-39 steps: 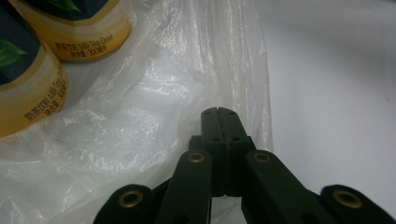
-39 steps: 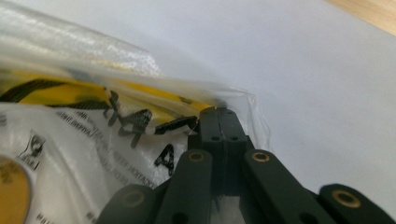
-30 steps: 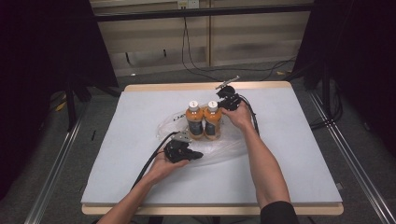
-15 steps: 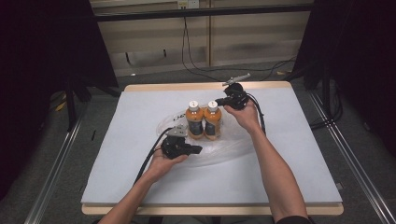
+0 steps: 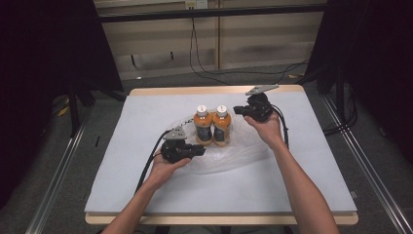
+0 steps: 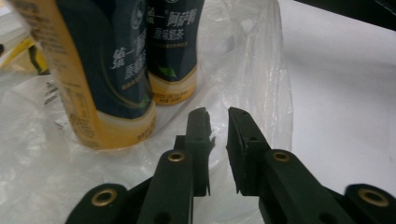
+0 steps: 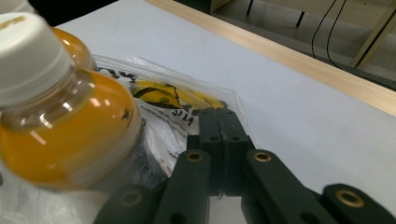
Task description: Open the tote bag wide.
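Two orange drink bottles [image 5: 202, 126] [image 5: 221, 126] with white caps and dark labels stand side by side on a clear plastic bag [image 5: 243, 151]. My left gripper [image 5: 197, 150] sits just in front of them, pointing right. Its jaws have just been opening and show a narrow gap in the left gripper view [image 6: 218, 116], with nothing between them and the bag [image 6: 261, 70] beyond. My right gripper [image 5: 238, 110] hovers right of the bottles, pointing at them. Its jaws have just been opening, but in the right gripper view [image 7: 219, 116] the pads look pressed together, beside a bottle [image 7: 60, 121].
The white table top [image 5: 311, 161] has a wooden rim [image 7: 299, 51] along the far edge. Cables trail from both grippers, and more cables lie on the floor behind the table. Dark curtains stand on both sides.
My right gripper has drawn away to the right of the bottles and risen a little. The left gripper has lifted slightly off the bag. The bottles stand as before.
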A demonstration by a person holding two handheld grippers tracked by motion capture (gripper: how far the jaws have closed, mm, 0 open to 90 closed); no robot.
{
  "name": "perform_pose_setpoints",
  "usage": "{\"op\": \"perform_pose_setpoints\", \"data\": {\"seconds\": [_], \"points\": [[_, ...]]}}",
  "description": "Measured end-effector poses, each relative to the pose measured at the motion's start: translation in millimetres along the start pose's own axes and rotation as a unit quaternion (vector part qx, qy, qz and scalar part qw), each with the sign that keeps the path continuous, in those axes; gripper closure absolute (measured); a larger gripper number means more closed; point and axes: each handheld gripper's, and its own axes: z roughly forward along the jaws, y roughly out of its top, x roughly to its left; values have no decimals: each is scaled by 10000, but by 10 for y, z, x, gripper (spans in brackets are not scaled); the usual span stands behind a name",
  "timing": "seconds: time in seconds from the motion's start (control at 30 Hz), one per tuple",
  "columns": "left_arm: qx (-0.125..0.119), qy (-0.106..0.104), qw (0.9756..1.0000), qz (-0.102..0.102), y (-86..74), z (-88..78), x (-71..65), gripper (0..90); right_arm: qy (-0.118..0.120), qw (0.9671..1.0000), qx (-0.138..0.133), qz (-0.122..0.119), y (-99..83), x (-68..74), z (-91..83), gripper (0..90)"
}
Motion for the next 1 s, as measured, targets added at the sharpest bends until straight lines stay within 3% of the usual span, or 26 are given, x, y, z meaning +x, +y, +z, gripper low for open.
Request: {"op": "perform_pose_setpoints", "data": {"seconds": [0.1,0.23,0.27,0.3,0.37,0.43,0.5,0.67,0.83,1.0], "points": [[-69,149,9999,52,5,-56,-7,683,83,9999,-79,49,-50,10,-88,778],[-218,264,9994,50,20,-146,-16,549,49,9996,-246,131,-121,29,-245,517],[-218,264,9994,50,20,-146,-16,522,49,9996,-246,131,-121,29,-245,517],[-253,340,9991,101,28,-190,-18,480,75,9991,-373,189,-159,25,-349,423],[-347,547,9979,0,37,-240,-34,413,80,9986,-450,249,-183,25,-435,334],[-435,782,9960,24,54,-291,-58,281,143,9982,-514,270,-209,19,-529,241],[-486,861,9951,74,62,-340,-78,253,132,9979,-560,306,-227,23,-610,155],[-399,843,9956,20,33,-443,-65,131,81,9977,-597,306,-319,41,-776,60],[-255,963,9950,-57,-31,-570,-56,59,61,9975,-618,346,-463,80,-895,39],[-173,974,9950,-118,-116,-724,-70,53,10,9976,-604,341,-619,152,-1040,40]]}}
